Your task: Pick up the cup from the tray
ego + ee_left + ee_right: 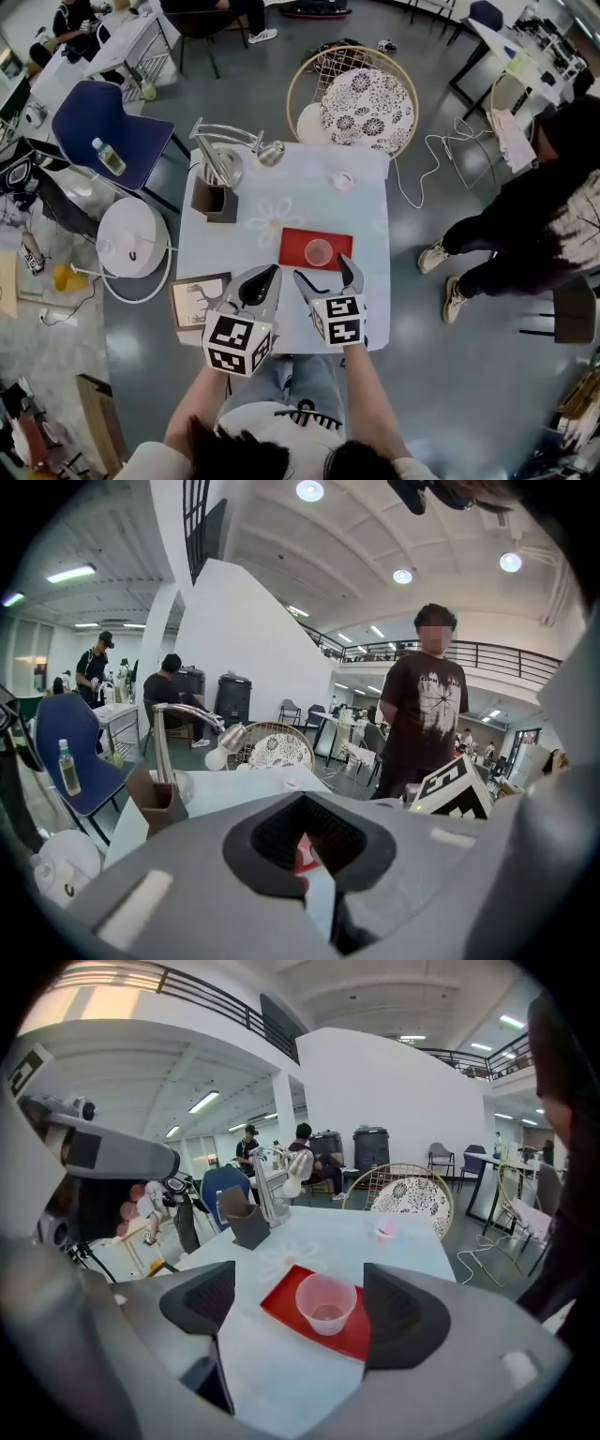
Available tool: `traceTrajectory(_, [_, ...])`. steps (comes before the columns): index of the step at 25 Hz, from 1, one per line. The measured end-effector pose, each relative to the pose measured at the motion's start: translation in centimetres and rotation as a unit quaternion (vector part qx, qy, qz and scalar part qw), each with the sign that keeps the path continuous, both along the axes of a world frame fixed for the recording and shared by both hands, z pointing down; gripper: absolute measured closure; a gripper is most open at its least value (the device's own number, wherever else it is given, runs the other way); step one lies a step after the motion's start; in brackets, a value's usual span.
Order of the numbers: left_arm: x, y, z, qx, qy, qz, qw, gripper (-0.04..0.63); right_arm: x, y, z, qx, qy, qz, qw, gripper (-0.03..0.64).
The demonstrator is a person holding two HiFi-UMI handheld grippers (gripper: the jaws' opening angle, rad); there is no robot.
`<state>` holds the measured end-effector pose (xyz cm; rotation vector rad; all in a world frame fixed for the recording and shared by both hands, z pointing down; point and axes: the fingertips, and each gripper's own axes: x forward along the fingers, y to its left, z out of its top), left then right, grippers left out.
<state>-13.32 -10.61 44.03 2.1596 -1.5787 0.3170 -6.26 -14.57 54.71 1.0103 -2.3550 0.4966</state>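
Your right gripper [323, 268] hangs low over the near side of the surface [291, 183] with its jaws spread wide and nothing in them. In the right gripper view the cup [325, 1303] shows between them, but it stands a little ahead of the pads, touching neither. It is a clear pinkish cup, upright, mouth up, sitting about mid-way along the red tray [278, 1299]. The tray lies flat near the middle of the surface, on your side of a faint flower print [272, 221]. Your left gripper [268, 277] is just beside the right one, off the tray's near left corner. Its jaws are pressed together with only a sliver between them; they hold nothing, and the left gripper view shows a bit of red tray through that sliver. At the far left corner of the surface you have a brown holder [214, 200], and right behind it a desk lamp [228, 142] whose head leans toward the middle. A small pink thing [343, 180] lies near the far right side — too small to tell what it is. A framed picture [199, 301] sits at the near left corner. Beyond the surface stands a wicker chair [352, 98] with a patterned cushion. Off to the left is a blue chair [103, 122] with a bottle [109, 157] on it, and to the right stands a person [525, 211] in dark clothes.
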Motion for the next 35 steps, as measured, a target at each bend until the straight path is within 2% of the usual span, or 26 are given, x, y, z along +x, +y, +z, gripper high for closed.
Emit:
traceTrajectory(4, [0.8, -1.7, 2.5, -0.024, -0.01, -0.005, 0.9997, 0.595, 0.5, -1.7, 3.1, -0.019, 0.022, -0.005, 1.0, 0.172])
traceTrajectory(10, [1.1, -3.7, 4.9, -0.04, -0.004, -0.002, 0.9992, 0.595, 0.5, -3.4, 5.6, -0.028, 0.035, -0.019, 0.999, 0.17])
traceTrajectory(16, [0.1, -4.4, 7.4, -0.07, -0.015, -0.018, 0.9973, 0.595, -0.6, -3.9, 7.3, -0.037, 0.042, -0.03, 0.998, 0.17])
traceTrajectory(22, [-0.7, -3.8, 9.8, -0.098, -0.029, -0.017, 0.9947, 0.595, -1.0, -4.2, 8.8, -0.048, 0.057, -0.028, 0.997, 0.17])
traceTrajectory(28, [-0.9, -3.2, 10.2, -0.104, -0.026, -0.023, 0.994, 0.595, -0.4, -4.6, 8.7, -0.037, 0.078, -0.011, 0.996, 0.255])
traceTrajectory(35, [-1.1, -3.3, 10.1, -0.1, -0.028, -0.023, 0.9944, 0.595, -0.2, -4.4, 8.2, -0.035, 0.075, -0.013, 0.996, 0.259])
